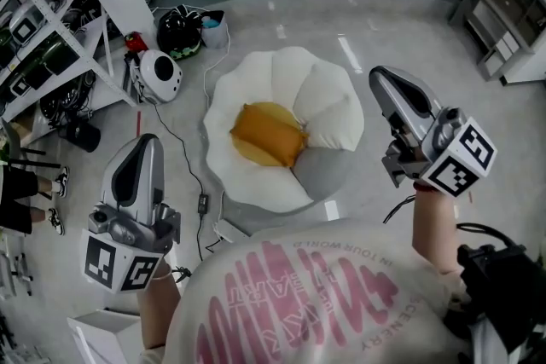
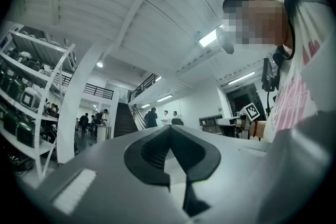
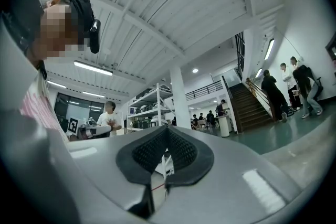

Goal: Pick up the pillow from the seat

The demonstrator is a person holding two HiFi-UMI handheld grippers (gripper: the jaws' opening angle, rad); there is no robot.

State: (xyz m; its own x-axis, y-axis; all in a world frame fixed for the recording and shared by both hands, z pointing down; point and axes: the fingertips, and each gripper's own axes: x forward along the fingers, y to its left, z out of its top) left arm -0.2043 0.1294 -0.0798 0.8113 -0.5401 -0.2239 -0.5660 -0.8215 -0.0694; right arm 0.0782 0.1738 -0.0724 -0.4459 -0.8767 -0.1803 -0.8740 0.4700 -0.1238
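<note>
Nothing is done yet; the plump orange pillow [image 1: 267, 135] lies on the white petal-shaped seat [image 1: 286, 72]; left gripper [image 1: 147, 142] and right gripper [image 1: 381, 81] hover clear, jaws together, empty.

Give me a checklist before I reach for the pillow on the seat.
1. Yellow-orange soft pillow lies on white petal-shaped padded seat: ok.
2. Pillow's top uncovered: ok.
3. Left hand-held gripper empty: ok; jaws apart for a grasp: not ok, together.
4. Right hand-held gripper empty: ok; jaws apart: not ok, together.
5. Grippers aimed at pillow: not ok, both gripper views face the ceiling.
</note>
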